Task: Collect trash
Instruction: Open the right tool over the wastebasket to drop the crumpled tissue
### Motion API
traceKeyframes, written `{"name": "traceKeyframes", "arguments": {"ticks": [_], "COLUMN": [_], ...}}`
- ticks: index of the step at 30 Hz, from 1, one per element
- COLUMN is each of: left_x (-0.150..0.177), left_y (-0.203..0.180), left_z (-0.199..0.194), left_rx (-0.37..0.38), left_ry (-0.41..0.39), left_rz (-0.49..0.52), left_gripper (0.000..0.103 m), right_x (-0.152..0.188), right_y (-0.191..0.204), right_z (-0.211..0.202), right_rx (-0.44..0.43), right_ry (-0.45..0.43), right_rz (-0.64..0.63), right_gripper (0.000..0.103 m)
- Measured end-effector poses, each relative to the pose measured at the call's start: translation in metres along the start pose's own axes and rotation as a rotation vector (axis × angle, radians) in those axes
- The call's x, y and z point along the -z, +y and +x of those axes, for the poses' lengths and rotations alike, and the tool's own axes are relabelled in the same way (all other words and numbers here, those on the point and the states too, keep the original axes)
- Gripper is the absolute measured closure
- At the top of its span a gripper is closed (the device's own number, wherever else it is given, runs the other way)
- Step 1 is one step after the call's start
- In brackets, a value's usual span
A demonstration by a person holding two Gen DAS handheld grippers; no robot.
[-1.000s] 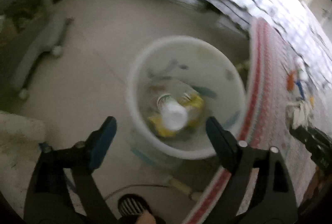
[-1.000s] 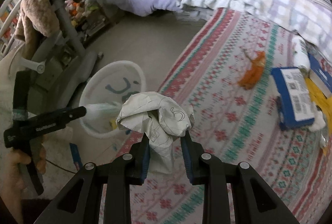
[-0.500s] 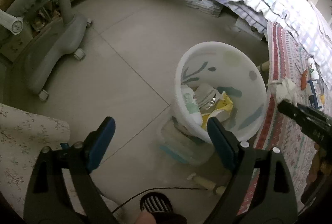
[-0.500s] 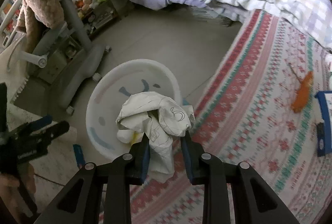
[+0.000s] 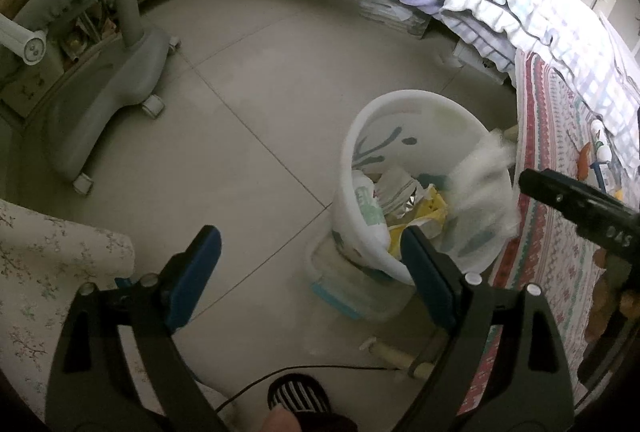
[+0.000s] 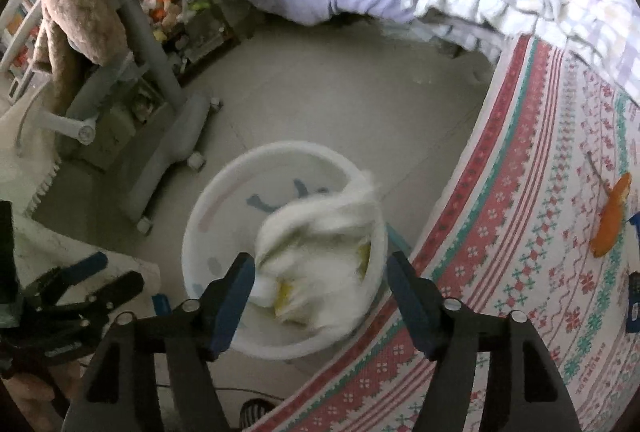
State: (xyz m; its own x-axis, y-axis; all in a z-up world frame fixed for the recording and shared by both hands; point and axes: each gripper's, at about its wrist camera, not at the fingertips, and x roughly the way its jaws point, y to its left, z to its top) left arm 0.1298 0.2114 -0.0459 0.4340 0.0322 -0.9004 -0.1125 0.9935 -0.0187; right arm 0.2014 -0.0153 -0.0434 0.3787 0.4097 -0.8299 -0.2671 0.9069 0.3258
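Observation:
A white round bin point(image 5: 404, 112) with blue marks stands on the tiled floor at the rug's edge; it also shows in the right wrist view point(image 6: 224, 192). It holds wrappers and a cup. A crumpled white paper point(image 6: 320, 252) is blurred, falling into the bin, free of the fingers; it also shows in the left wrist view point(image 5: 484, 184). My right gripper point(image 6: 320, 292) is open right above the bin. My left gripper point(image 5: 312, 264) is open and empty, left of the bin.
A patterned rug point(image 6: 540, 192) lies right of the bin with an orange scrap point(image 6: 612, 224) and blue boxes on it. A grey wheeled stand point(image 5: 104, 80) is at the left. A bed with a checked blanket point(image 5: 520, 4) is behind. A foot point(image 5: 296, 400) is below.
My right gripper has moved over the bin and opened, letting the crumpled paper drop. My left gripper has drawn back to the left of the bin, still open.

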Motion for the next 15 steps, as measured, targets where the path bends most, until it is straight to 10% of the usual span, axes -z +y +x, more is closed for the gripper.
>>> {"name": "traceKeyframes", "arguments": {"ticks": [15], "left_x": [0.001], "left_y": [-0.024], "left_z": [-0.005], "left_rx": [0.021], "left_ry": [-0.002], "left_rz": [0.052], "left_gripper": [0.011], "right_x": [0.024], "right_y": [-0.048], "right_z": [-0.053], "right_rx": [0.074], "right_ry": [-0.025], "right_rz": [0.042], "right_gripper": [0.032]}}
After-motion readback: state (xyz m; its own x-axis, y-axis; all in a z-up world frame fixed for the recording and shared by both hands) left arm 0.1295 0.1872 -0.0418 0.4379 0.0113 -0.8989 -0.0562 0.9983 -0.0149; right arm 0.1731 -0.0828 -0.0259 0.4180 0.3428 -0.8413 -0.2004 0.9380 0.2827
